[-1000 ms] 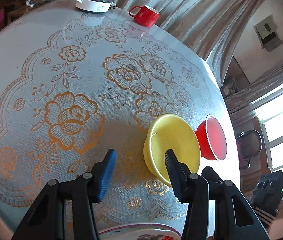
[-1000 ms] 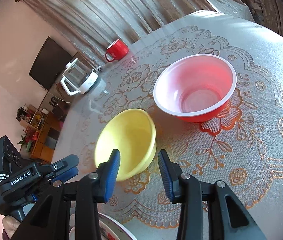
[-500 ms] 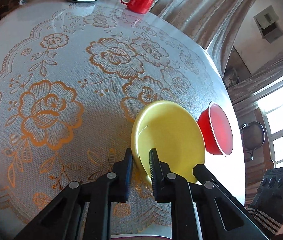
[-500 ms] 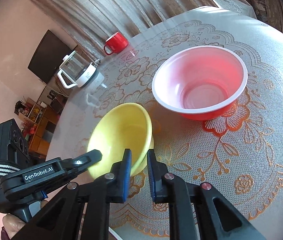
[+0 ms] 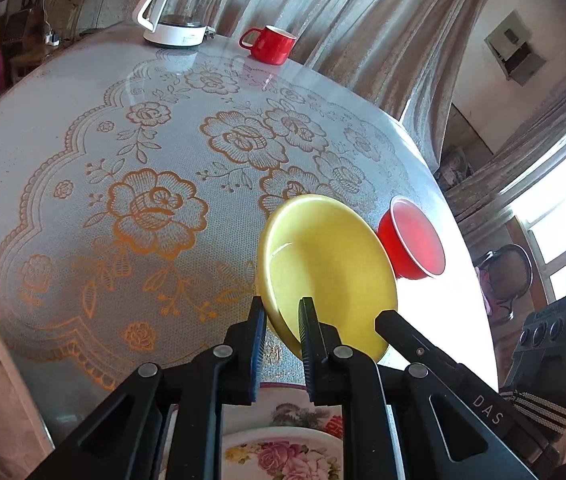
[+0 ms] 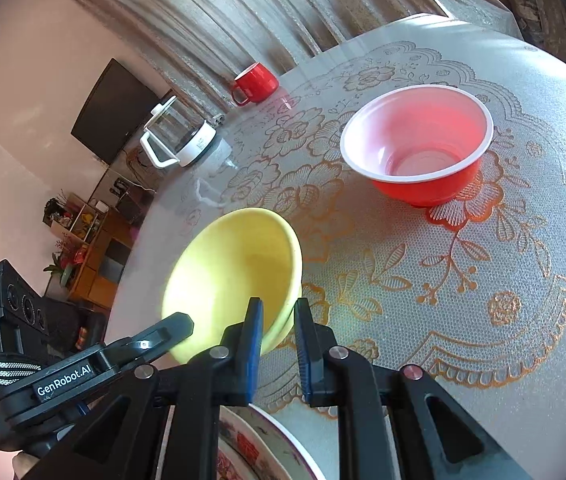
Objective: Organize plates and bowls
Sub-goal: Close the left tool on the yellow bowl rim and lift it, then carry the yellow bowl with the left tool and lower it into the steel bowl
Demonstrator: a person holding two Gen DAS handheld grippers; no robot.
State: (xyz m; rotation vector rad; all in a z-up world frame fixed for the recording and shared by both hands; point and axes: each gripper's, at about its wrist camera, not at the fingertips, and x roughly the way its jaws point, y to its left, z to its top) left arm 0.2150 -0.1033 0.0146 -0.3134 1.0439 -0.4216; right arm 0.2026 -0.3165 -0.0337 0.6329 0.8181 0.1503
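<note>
Both claws clamp the yellow bowl [image 5: 323,264] by its near rim, left claw [image 5: 281,330] and right claw [image 6: 277,330] at separate spots, tilting it above the desk [image 5: 83,128]; likely bound for the red bowl [image 6: 419,152] beyond, to nest.

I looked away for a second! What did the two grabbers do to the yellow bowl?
Both grippers closed onto the yellow bowl: left gripper and right gripper each pinched its near rim and tipped it up. The red bowl, red mug and kettle stayed put.
</note>
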